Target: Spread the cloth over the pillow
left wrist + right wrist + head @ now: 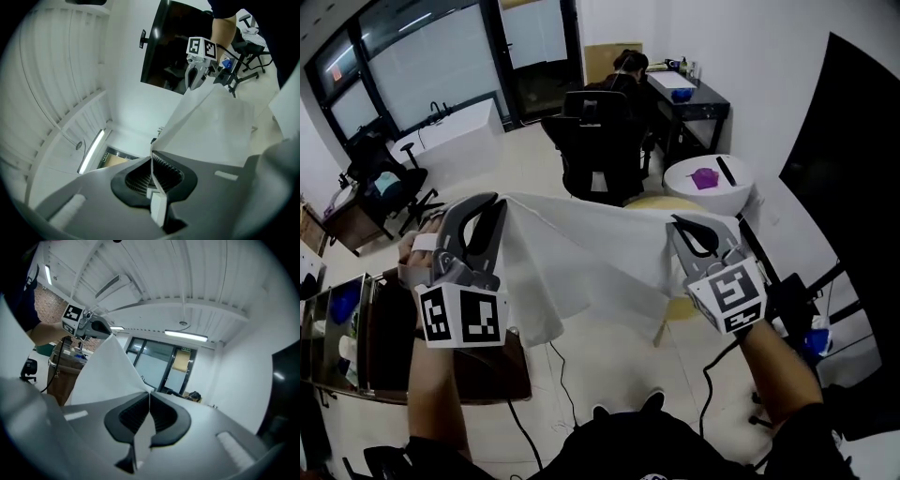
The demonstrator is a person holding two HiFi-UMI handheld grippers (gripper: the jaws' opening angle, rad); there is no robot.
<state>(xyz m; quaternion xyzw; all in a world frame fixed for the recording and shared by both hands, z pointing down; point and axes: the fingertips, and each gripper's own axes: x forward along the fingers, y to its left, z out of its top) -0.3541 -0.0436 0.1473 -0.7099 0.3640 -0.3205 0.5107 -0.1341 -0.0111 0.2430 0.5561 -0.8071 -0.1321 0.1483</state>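
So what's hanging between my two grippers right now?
The white cloth. The left gripper and the right gripper are each shut on its top edge, so it spans the whole gap. The head view shows this best.

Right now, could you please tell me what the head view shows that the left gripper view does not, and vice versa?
Only the head view shows the left gripper from outside, the round white table with a purple object on it, and a seated person at a desk. Only the left gripper view shows that gripper's jaws closed on the edge of the white cloth, plus a light strip overhead. Both show the white cloth stretched across to the right gripper, which clamps its other corner.
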